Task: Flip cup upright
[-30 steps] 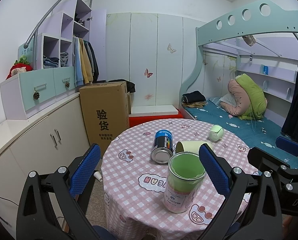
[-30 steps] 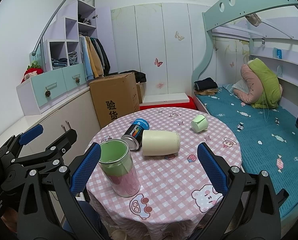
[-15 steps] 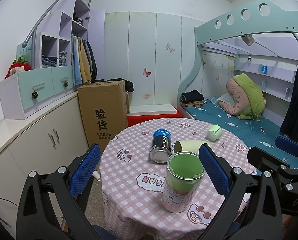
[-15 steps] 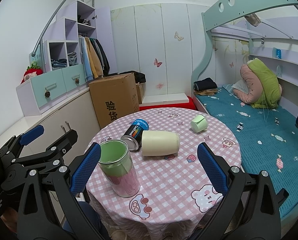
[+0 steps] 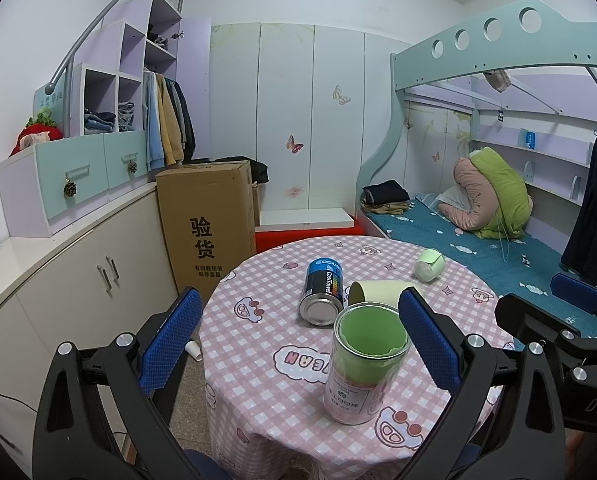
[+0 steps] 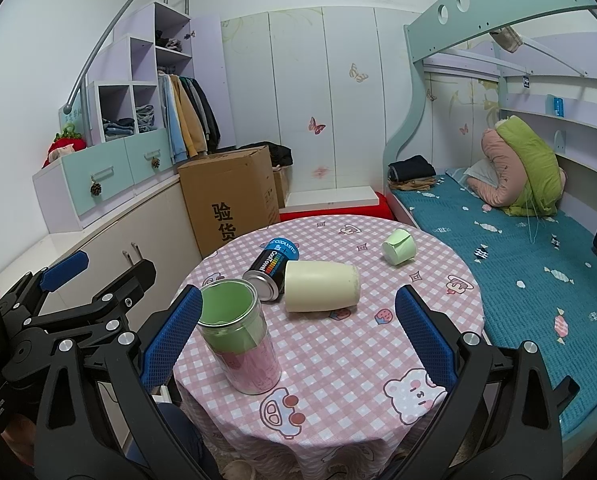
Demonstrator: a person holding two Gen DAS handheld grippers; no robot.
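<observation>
Near the middle of the round table (image 6: 438, 280) the cream cup (image 6: 320, 286) lies on its side, its base touching the fallen blue can (image 6: 274, 266), its mouth turned toward the bed-side edge. It looks light, thin-walled and smooth, so it would likely roll or dent under a hard squeeze; a gentle hold across the mid-body seems safest. Both the right gripper (image 6: 298, 336) and the left gripper (image 5: 298, 344) hover spread wide and empty at the near edge, beside the upright green-lined jar (image 5: 368, 360).
</observation>
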